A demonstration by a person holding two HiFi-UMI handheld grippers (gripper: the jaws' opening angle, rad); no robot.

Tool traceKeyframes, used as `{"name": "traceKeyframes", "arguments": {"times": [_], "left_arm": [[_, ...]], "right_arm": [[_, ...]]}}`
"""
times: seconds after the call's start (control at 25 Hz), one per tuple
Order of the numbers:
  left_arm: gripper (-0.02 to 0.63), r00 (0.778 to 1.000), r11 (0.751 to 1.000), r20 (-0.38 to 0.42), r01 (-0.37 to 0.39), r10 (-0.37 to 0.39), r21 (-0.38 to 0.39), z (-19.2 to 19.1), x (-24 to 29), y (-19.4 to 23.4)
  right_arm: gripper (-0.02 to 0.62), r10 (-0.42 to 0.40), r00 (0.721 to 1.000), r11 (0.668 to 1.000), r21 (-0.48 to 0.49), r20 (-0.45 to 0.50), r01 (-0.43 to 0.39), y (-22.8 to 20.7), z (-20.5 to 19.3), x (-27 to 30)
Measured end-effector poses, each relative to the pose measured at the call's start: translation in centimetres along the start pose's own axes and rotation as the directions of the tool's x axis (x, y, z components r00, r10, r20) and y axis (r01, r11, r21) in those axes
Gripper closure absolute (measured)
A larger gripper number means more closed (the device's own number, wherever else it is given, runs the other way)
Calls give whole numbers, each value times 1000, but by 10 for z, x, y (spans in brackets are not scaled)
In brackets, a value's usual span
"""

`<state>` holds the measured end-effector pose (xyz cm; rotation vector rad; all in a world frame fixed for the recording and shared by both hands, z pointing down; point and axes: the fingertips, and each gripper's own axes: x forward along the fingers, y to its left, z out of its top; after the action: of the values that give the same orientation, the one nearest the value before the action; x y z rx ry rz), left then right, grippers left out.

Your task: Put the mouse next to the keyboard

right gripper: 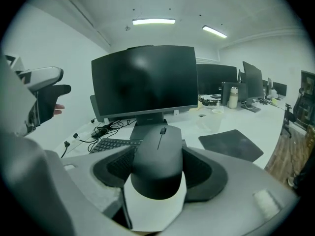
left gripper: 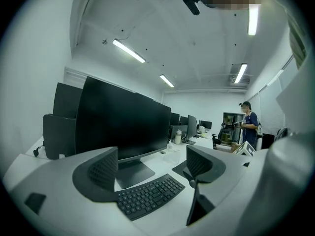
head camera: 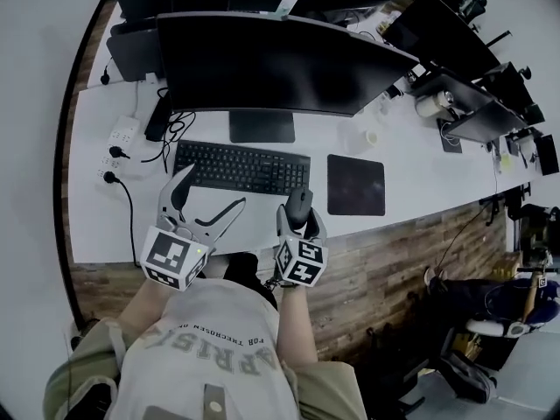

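Observation:
A dark computer mouse (head camera: 299, 201) sits between the jaws of my right gripper (head camera: 300, 210), just off the front right corner of the black keyboard (head camera: 241, 166). In the right gripper view the mouse (right gripper: 158, 156) fills the gap and both pads lie against its sides. I cannot tell whether it rests on the white desk or hangs just above it. My left gripper (head camera: 213, 191) stands open and empty in front of the keyboard (left gripper: 147, 195), with its jaws wide apart.
A large dark monitor (head camera: 271, 64) stands behind the keyboard on the white desk (head camera: 411, 178). A black mouse pad (head camera: 356, 185) lies right of the keyboard. A power strip (head camera: 120, 143) with cables is at the left. The desk's wooden front edge (head camera: 394, 243) is near me. A person (left gripper: 247, 127) stands far off.

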<state>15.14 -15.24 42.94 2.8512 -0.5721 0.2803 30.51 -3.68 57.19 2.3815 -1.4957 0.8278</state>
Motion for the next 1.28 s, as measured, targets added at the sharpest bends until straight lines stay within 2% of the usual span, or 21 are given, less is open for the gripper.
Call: {"name": "traceKeyframes", "arguments": {"times": [0.28,0.52,0.84,1.28], "left_arm": [[192,993,993,6,-119,119,-9,1,41,-37],[192,975,975,14,-221,222,-20,0,66,-57],[192,943,943,14,-333,333,-27,-3,81,-62],[192,908,907,-21,-419,418,-35,-15,83,-47]], "right_arm": [[290,101,995,993,-56,-16,-101,-63,26,22],[290,161,985,982,-88,-65,-166,-113,32,54],[290,157,972,978,-111,-173,-178,-169,10,103],[288,105,946,978,-140,-308,-154,-204,-32,161]]}}
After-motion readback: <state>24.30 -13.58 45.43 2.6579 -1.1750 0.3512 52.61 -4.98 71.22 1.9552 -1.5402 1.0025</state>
